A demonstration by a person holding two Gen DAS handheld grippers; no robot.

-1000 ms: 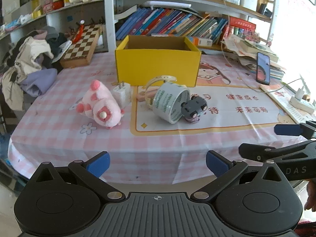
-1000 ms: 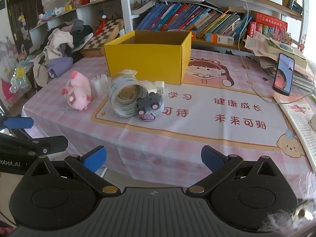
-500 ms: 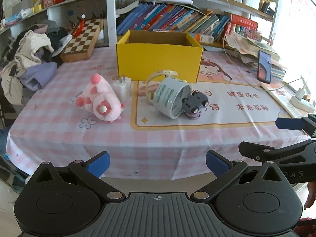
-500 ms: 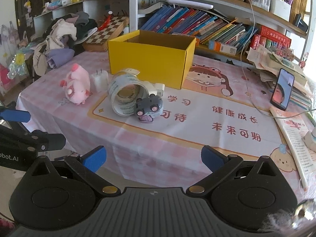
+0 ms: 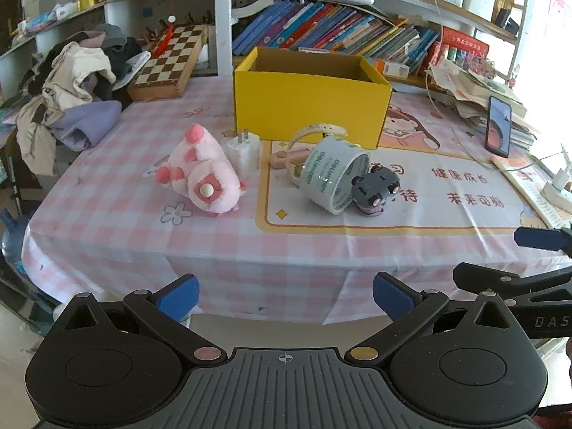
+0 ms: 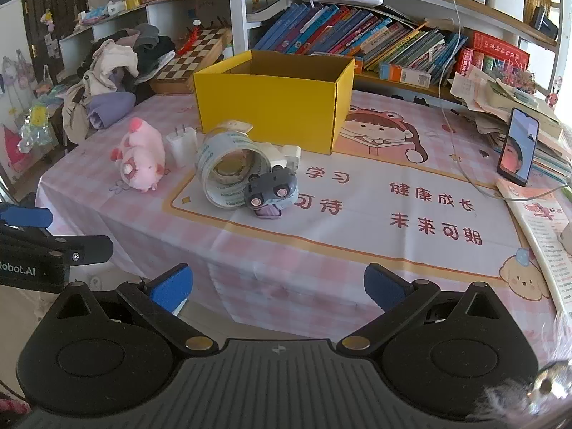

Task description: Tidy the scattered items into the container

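An open yellow box (image 5: pixel 307 107) (image 6: pixel 271 107) stands at the back of the table. In front of it lie a pink plush pig (image 5: pixel 202 175) (image 6: pixel 141 159), a white plug adapter (image 5: pixel 244 150) (image 6: pixel 180 143), a roll of clear tape (image 5: pixel 330 175) (image 6: pixel 228 168), a watch with a pale strap (image 5: pixel 314 134) and a grey toy car (image 5: pixel 375 189) (image 6: pixel 273 191). My left gripper (image 5: pixel 284 295) and right gripper (image 6: pixel 277 284) hover open and empty before the table's front edge.
A chessboard (image 5: pixel 168 60) and a clothes pile (image 5: pixel 78 89) sit back left. Books (image 5: pixel 339 35) fill the shelf behind. A phone (image 6: pixel 518 146), papers and a cable lie at the right. A pink checked cloth (image 5: pixel 118 221) covers the table.
Both grippers have risen and tilted a little, so the table sits lower in view. The items have not moved and both grippers stay open.
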